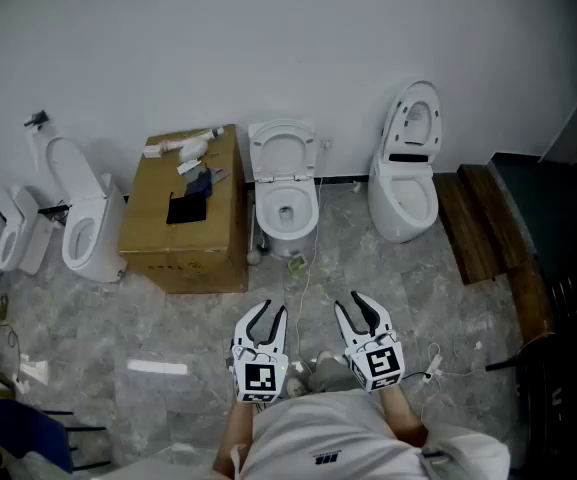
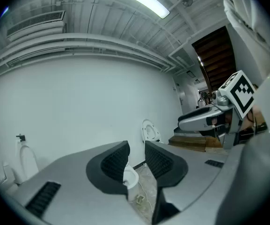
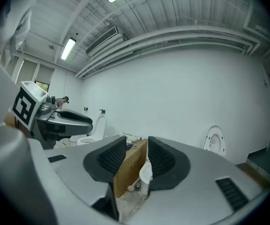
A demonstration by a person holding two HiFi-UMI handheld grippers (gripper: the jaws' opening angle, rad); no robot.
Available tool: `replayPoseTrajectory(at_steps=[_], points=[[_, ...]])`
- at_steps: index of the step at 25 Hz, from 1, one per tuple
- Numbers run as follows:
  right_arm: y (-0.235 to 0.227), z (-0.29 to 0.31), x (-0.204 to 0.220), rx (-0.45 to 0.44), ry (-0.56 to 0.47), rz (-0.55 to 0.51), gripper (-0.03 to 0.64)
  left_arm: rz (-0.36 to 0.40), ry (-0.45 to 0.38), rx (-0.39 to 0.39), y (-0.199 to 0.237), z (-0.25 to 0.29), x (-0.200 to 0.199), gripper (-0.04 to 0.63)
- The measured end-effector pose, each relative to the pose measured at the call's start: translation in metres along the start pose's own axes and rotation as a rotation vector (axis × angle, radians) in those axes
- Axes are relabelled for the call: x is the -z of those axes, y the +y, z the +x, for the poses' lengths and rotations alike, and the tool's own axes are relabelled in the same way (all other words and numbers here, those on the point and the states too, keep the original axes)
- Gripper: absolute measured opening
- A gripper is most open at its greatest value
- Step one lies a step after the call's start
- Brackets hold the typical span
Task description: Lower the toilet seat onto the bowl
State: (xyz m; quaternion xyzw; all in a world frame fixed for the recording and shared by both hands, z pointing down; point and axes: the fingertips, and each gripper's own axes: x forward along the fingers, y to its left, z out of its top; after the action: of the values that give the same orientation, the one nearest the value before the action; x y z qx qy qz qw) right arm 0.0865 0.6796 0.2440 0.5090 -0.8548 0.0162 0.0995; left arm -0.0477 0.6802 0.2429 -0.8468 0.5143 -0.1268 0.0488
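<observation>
Plainly nothing of the task is done yet: the white oval plastic toilet seat (image 1: 281,150) stands raised behind its glossy white ceramic bowl (image 1: 288,213), leaning back toward the plain white wall (image 1: 268,38), in the middle of the row of fixtures and straight ahead of the person. All of the work is left: getting close, taking the seat's rim and swinging it down onto the bowl.

The seat is a thin, smooth ring, probably light and slippery. The bowl is rounded, hard and shiny.

The left gripper (image 1: 268,310) and the right gripper (image 1: 360,301) are held side by side low in the head view, well apart from the toilet. Each has its ribbed black pads drawn almost together with nothing between them.

Just left of the bowl sits a brown cardboard box (image 1: 183,223) with a flat black item (image 1: 188,208) and some small white objects on top. Another white toilet with its lid up (image 1: 405,183) stands to the right, near dark wooden boards (image 1: 473,223). More white toilets (image 1: 80,218) stand at the far left. The floor (image 1: 168,328) is grey, marble-patterned and polished, with a thin pale cable (image 1: 303,278) trailing across it.
</observation>
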Motion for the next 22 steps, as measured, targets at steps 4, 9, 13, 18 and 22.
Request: replayPoseTrajectory(at_steps=[4, 9, 13, 18, 22], points=[[-0.005, 0.009, -0.001, -0.003, -0.014, 0.0, 0.127, 0.005, -0.002, -0.006, 0.006, 0.009, -0.001, 0.12], [-0.007, 0.019, -0.003, 0.01, -0.01, 0.0, 0.127, 0.004, -0.003, -0.006, 0.014, 0.016, 0.004, 0.115], [-0.012, 0.036, -0.004, 0.011, -0.002, -0.015, 0.127, 0.003, -0.001, -0.003, 0.021, 0.029, 0.003, 0.114], [-0.026, 0.062, -0.008, 0.004, 0.0, -0.02, 0.127, 0.003, 0.008, -0.007, 0.033, 0.054, 0.004, 0.112], [-0.042, 0.085, -0.006, -0.004, 0.006, -0.026, 0.127, -0.01, 0.012, -0.018, 0.045, 0.08, 0.007, 0.109]])
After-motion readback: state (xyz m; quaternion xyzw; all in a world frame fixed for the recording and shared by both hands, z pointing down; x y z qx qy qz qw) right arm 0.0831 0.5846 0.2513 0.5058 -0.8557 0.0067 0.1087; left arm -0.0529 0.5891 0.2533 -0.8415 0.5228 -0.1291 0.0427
